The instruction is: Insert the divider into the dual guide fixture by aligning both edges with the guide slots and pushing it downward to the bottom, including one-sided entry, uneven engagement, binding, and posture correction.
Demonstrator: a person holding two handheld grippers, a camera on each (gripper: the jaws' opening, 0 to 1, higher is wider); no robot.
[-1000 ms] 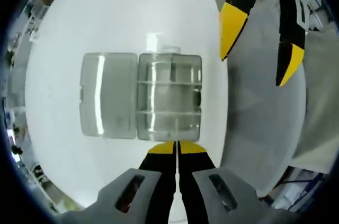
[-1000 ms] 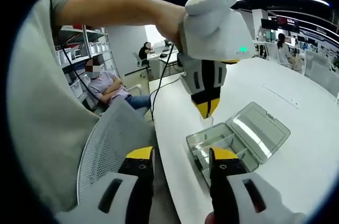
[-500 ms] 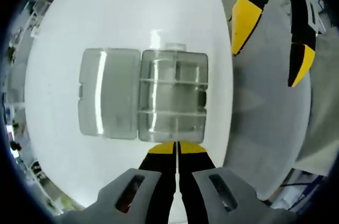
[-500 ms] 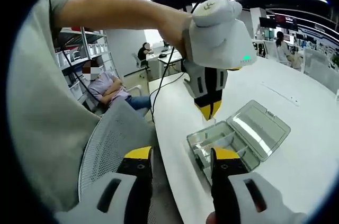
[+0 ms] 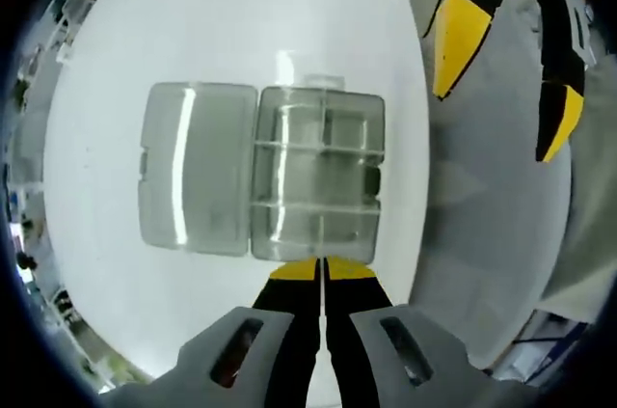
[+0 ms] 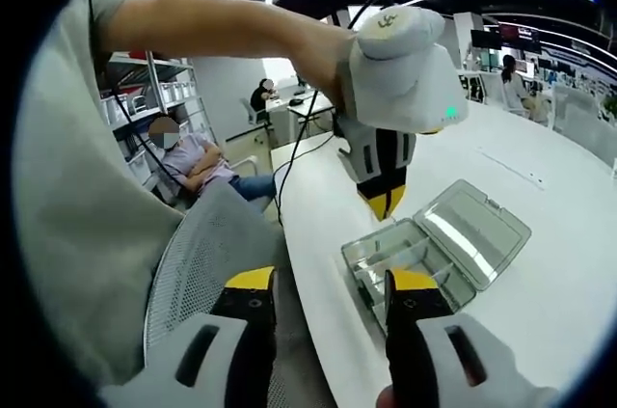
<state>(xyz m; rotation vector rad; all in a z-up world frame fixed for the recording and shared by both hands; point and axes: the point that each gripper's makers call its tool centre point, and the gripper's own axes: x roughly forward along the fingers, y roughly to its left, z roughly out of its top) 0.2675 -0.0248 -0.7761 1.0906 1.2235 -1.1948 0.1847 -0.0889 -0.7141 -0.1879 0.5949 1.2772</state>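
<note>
A clear plastic box (image 5: 318,176) lies on the white table (image 5: 241,22) with its lid (image 5: 198,167) folded open flat to the left. Two clear dividers (image 5: 313,148) cross its inside. My left gripper (image 5: 321,268) is shut, its yellow tips hovering over the box's near edge; I cannot make out anything thin between them. In the right gripper view the left gripper (image 6: 384,205) points down above the box (image 6: 405,258), held by a person's hand. My right gripper (image 6: 333,287) is open with nothing in it, off the table's edge, and it appears in the left gripper view as the right gripper (image 5: 511,80).
A grey mesh chair (image 6: 207,254) stands beside the table edge, under my right gripper. Grey floor (image 5: 482,225) lies past the table's curved edge. A person (image 6: 193,152) sits far back by shelves. Bare white tabletop (image 6: 540,283) spreads beyond the box.
The left gripper has drifted slightly, so the box sits a little larger in its view. The right gripper has slid toward the upper right there. Both grippers keep their states.
</note>
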